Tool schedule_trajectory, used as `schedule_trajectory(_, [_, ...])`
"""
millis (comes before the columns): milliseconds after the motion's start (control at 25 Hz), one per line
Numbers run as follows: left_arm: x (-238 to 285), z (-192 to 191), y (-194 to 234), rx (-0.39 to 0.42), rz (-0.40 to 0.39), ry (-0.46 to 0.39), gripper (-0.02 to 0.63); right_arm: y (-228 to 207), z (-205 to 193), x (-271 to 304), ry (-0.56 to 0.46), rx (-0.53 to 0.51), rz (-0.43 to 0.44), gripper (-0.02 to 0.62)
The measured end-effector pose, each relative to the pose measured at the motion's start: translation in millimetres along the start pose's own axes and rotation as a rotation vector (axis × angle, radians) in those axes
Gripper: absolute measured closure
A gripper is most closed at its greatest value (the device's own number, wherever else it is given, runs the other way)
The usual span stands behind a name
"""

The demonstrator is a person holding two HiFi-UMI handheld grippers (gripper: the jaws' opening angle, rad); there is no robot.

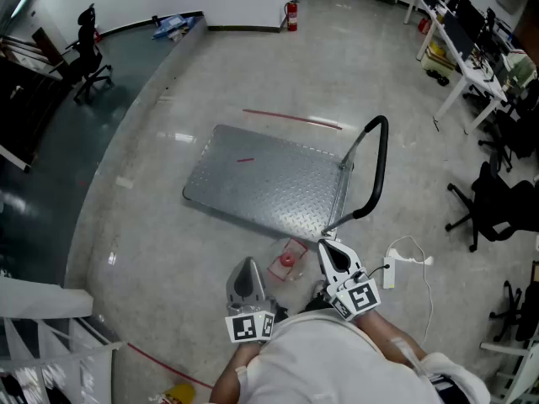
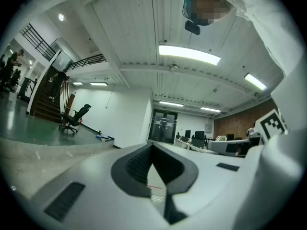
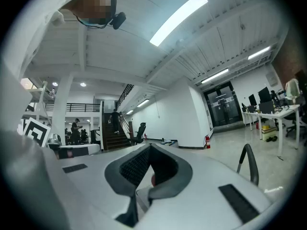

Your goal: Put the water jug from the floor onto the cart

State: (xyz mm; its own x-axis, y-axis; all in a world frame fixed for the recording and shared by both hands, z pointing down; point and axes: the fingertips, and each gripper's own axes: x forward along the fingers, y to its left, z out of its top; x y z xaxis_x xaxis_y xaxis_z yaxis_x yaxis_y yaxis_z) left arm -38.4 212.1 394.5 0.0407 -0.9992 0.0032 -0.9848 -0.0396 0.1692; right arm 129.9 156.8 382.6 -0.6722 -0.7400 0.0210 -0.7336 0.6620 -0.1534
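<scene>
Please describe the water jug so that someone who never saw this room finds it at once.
Find the grey metal cart on the floor. Just before its near edge, by the black handle, sits a clear jug; its red cap sets it apart from the white power strip nearby.

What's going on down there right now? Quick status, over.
Left tool and right tool shut, empty. Water jug on floor between them, short of cart. Nothing in the way.
</scene>
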Motion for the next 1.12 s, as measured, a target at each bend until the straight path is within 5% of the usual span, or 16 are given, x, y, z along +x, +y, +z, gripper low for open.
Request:
schedule_trajectory(640, [-2.3, 4.0, 8.8, -0.005, 0.003, -0.018, 0.603, 7.2, -17.6, 12.0, 0.048, -0.013, 0.027, 0.583])
schedule_trajectory(880, [2.9, -0.3, 22.3, -0.007, 0.026, -0.007, 0.603, -3.7, -68.8, 38.9, 0.213, -0.011, -0.004, 0.582])
schedule_trajectory(1120, [15.0, -15.1, 38.1, 0.011, 0.049, 0.004, 0.603, -13.6, -177.0, 75.7, 0.488, -0.018, 0.028, 0.571])
